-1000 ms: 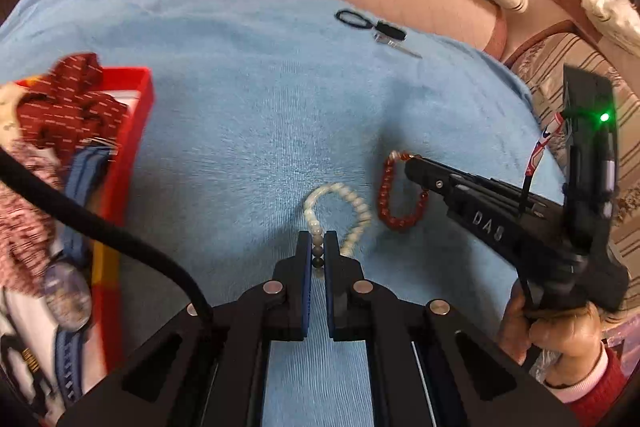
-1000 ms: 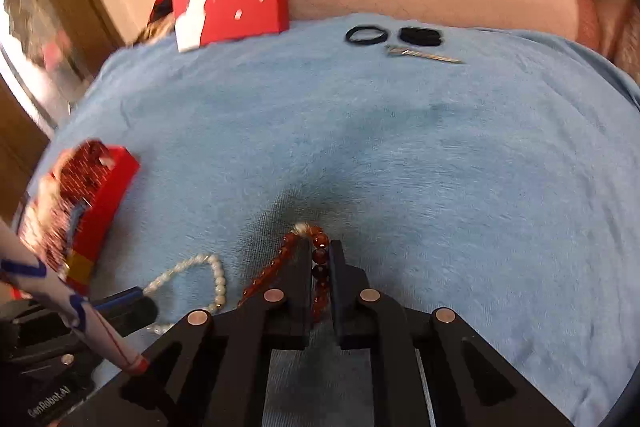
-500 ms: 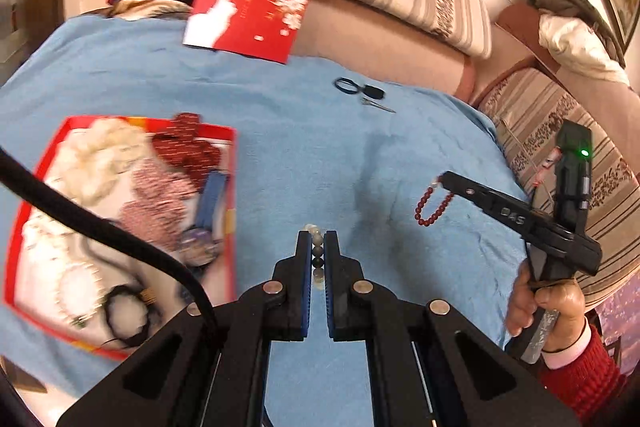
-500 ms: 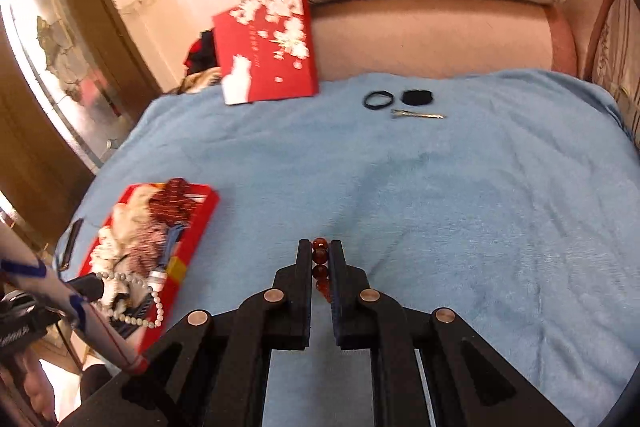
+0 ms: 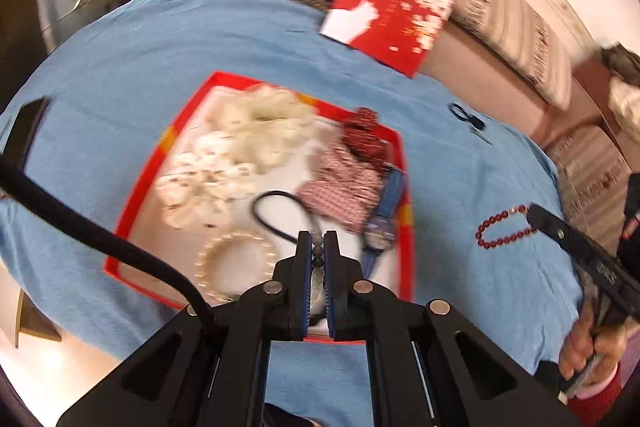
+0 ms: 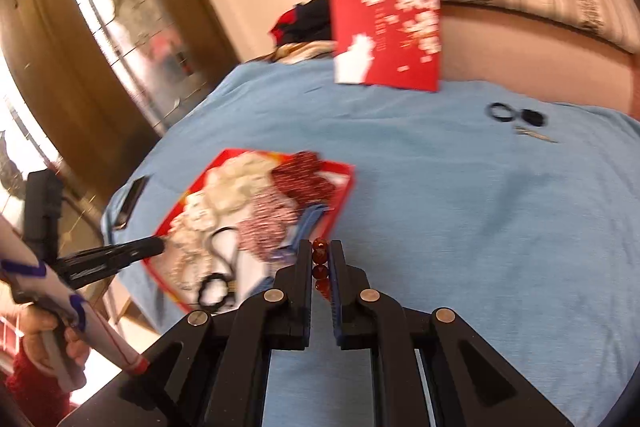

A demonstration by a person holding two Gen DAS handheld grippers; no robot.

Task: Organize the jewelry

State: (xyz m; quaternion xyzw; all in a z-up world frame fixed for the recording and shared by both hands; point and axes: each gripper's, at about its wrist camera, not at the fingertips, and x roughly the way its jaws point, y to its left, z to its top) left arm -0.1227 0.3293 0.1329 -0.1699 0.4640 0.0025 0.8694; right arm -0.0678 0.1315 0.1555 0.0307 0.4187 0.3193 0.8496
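My left gripper [image 5: 316,239] is shut on a pale bead bracelet [image 5: 317,255] and hangs over the red tray [image 5: 138,183]. The tray holds cream and red scrunchies, a blue-strapped watch [image 5: 386,207], a pearl bracelet [image 5: 236,263] and a black hair tie. My right gripper [image 6: 320,247] is shut on a dark red bead bracelet [image 6: 320,261], above the blue blanket just right of the tray [image 6: 346,173]. In the left wrist view the red bracelet [image 5: 500,227] dangles from the right gripper [image 5: 534,215]. The left gripper [image 6: 154,247] shows blurred over the tray's near end.
A red flowered box lid [image 5: 392,23] leans at the back of the blue blanket [image 6: 480,227]. Two black hair ties and a metal clip [image 6: 516,117] lie far right. A dark flat phone-like object [image 6: 130,201] lies left of the tray. Striped cushions stand behind.
Both grippers have lifted their bracelets off the blanket and swung left; the left one now hangs over the tray, the right one near its right edge.
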